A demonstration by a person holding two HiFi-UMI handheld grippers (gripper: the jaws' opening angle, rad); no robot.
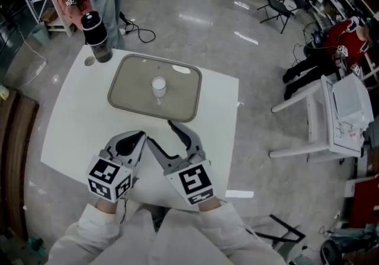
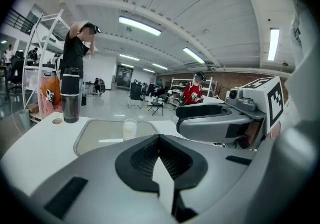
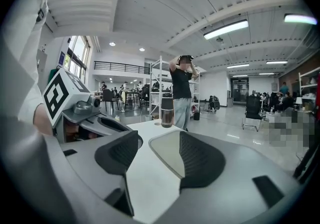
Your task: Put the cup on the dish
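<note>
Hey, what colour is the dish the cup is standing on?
The dish is a dull beige-grey with a slightly paler rim, clearest in the head view.

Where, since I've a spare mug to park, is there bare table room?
Bare table lies left of the tray and in a narrower strip to its right; the tray floor around the cup is free. Crowded: the far left corner by the bottle, and the near edge under the left gripper and right gripper.
</note>
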